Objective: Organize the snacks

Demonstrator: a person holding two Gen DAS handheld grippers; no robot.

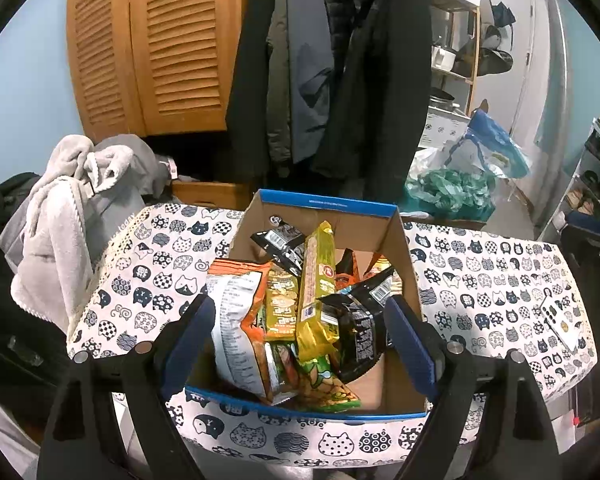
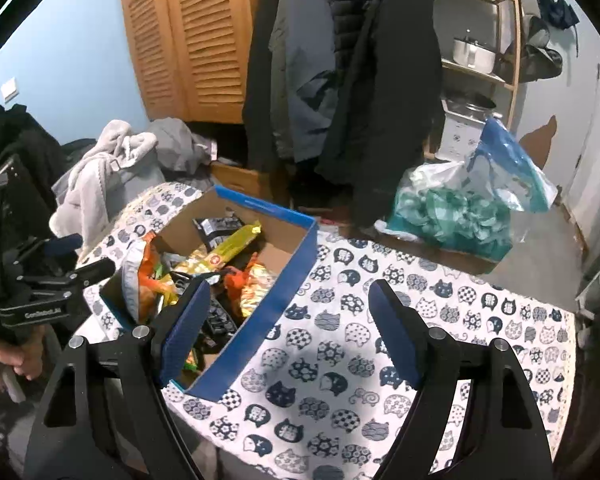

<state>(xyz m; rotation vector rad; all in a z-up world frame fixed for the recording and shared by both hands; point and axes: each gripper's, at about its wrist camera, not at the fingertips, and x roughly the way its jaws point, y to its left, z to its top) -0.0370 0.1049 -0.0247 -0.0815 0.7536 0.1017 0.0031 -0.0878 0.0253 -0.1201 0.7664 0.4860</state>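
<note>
The snacks all sit inside the cardboard box, piled up and leaning every way, not in neat rows. The box stands on the cat tablecloth. No snack lies on the cloth beside the box. This could be before sorting or after gathering them in. The left gripper hangs over the box, spread wide, holding nothing. The right gripper, beside the box, is wide and holds nothing too.
</note>
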